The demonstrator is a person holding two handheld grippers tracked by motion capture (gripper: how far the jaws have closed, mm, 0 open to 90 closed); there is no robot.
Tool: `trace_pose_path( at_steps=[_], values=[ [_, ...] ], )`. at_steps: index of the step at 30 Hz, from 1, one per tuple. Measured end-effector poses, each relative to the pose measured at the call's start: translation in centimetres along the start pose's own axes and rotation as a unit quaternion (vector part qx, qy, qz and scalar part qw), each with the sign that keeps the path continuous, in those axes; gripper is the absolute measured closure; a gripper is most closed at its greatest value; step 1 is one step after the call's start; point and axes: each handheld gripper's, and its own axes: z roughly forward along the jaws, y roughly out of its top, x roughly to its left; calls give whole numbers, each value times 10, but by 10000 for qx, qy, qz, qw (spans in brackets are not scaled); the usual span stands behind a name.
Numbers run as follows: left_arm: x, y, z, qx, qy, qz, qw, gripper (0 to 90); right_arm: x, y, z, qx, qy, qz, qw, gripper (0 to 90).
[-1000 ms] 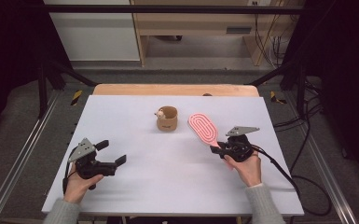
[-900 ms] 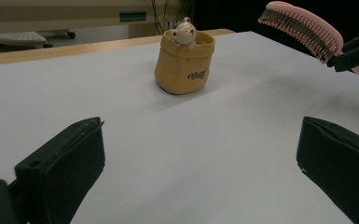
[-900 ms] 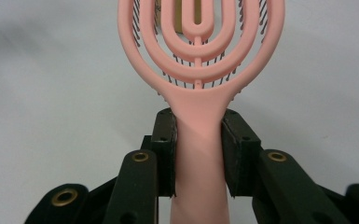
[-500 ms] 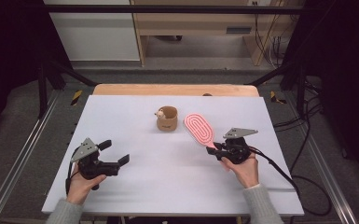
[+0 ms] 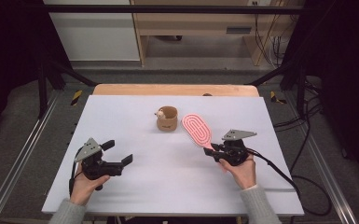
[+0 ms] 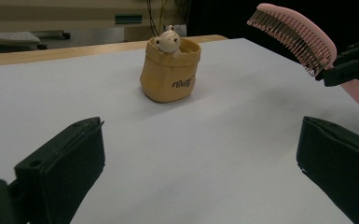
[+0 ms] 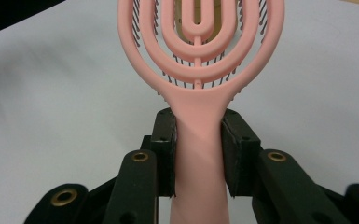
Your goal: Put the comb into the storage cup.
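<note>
The pink hairbrush [image 5: 196,130] is held off the desk [image 5: 135,121] by its handle, its oval head reaching forward and to the left toward the small tan pot [image 5: 167,118]. In the high view the head reads only as a flat pink oval with pale concentric loops on its back; the right gripper view brings out that those loops are open ribs, with dark bristles showing through the gaps beneath them and the handle [image 7: 199,154] running straight down between the two black pads. The left gripper view gives the side profile the other two miss: the bristles [image 6: 286,37] hang downward in a dense row from the pink back, and the head sits tilted, clear of the white surface. The right tool [image 5: 213,152] is clamped on the handle, its jaws pressed flat against both sides of it. The pot stands upright near the middle of the desk, just beside the brush head in the high view but apart from it; from the left gripper view it looks like a crumpled sack shape with dark lettering on its front and a little pale animal figure [image 6: 168,41] peeking over its rim, though the lettering is too small to read with confidence. The left tool [image 5: 118,152] hovers over the near left part of the desk, well apart from the pot, its jaws spread wide with nothing between them.
</note>
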Motion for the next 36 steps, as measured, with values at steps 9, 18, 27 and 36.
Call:
trace_pose_path(
  at_steps=[9,18,27,36],
  values=[
    [-5,1,5,9,9,-62,10000,8,3,-2,3,-54,22,-7,10000,693],
    [-12,6,10,-15,-34,-115,9999,8,6,-2,2,-142,49,-39,9999,693],
    [-18,11,16,61,-42,-79,9999,8,9,-2,1,-214,67,-80,9997,693],
    [-24,20,18,118,-118,-123,9998,8,15,0,1,-272,99,-183,9994,693]
  ],
)
